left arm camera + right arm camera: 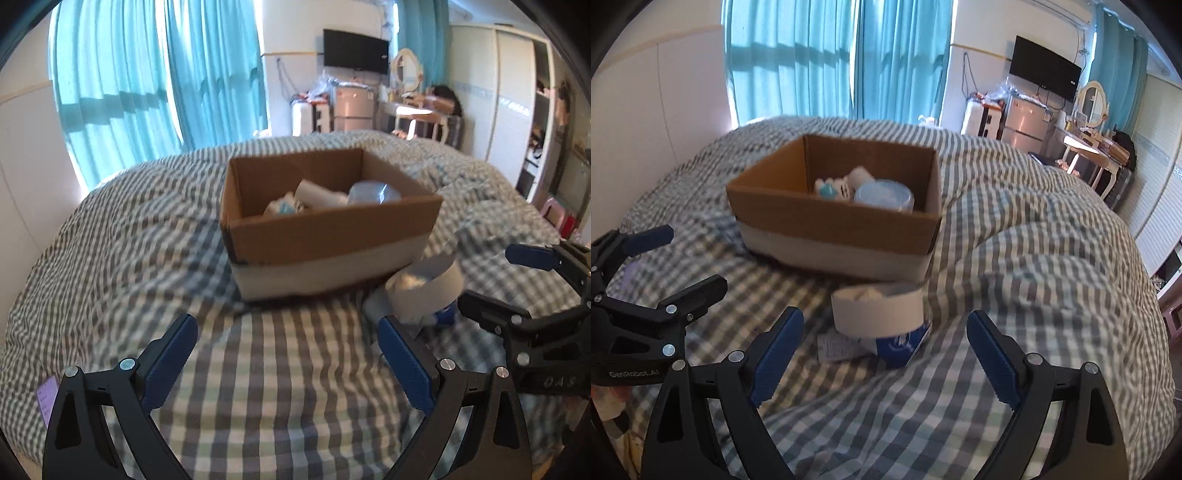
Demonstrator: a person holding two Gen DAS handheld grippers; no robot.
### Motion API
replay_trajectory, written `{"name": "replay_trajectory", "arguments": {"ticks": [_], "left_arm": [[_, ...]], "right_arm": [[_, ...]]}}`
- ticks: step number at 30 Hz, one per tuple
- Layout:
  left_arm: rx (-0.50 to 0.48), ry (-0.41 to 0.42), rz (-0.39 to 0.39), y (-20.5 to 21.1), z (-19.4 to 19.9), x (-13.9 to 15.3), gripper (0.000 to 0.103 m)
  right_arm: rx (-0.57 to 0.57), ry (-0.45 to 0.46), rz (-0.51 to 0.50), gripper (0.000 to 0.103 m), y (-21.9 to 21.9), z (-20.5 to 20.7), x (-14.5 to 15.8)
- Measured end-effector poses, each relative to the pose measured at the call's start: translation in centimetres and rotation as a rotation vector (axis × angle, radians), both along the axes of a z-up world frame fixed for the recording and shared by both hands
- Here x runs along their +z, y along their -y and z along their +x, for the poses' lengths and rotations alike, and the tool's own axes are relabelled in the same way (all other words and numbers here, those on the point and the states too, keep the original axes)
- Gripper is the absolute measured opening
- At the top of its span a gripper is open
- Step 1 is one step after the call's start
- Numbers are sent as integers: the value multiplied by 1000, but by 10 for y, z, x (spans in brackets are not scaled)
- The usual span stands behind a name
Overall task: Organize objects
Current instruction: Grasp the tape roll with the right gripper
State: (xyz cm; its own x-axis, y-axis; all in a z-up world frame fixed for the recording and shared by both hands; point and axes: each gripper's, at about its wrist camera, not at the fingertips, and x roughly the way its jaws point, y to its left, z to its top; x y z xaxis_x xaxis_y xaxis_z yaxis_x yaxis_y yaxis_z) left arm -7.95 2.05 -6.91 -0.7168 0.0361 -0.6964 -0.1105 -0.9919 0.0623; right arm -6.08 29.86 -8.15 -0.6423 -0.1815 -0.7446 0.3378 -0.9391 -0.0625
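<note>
Both spread wide and empty above the checked bed (1015, 236): left gripper (288, 354), right gripper (886, 354). Just ahead of the right one, a tape roll (877, 308) touching the cardboard box (834, 225), small items inside

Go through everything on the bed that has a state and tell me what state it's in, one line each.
cardboard box: open-topped, partly filled, flat on the bed
clear round container: inside the box, lid on
white tape roll: outside the box, leaning on the blue packet
blue packet: lying on the checked quilt
left claw: open, empty
right claw: open, empty
</note>
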Motion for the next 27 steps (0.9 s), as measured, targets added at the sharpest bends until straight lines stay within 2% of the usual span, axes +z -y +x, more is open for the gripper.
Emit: {"name": "replay_trajectory", "arguments": {"ticks": [3, 9, 18, 20, 21, 27], "left_arm": [[46, 64, 58, 7, -5, -18, 100], [92, 117, 91, 19, -10, -36, 100], [92, 118, 55, 13, -7, -37, 100], [92, 119, 54, 12, -7, -37, 100], [92, 119, 53, 12, -7, -37, 100], [90, 124, 23, 9, -8, -38, 100]], "right_arm": [[7, 27, 31, 90, 6, -2, -17], [9, 58, 69, 90, 14, -11, -40], [-23, 103, 50, 90, 15, -44, -45], [-28, 124, 56, 82, 15, -46, -51], [-30, 124, 52, 79, 13, -45, -53], [-29, 72, -38, 78, 2, -34, -38]]}}
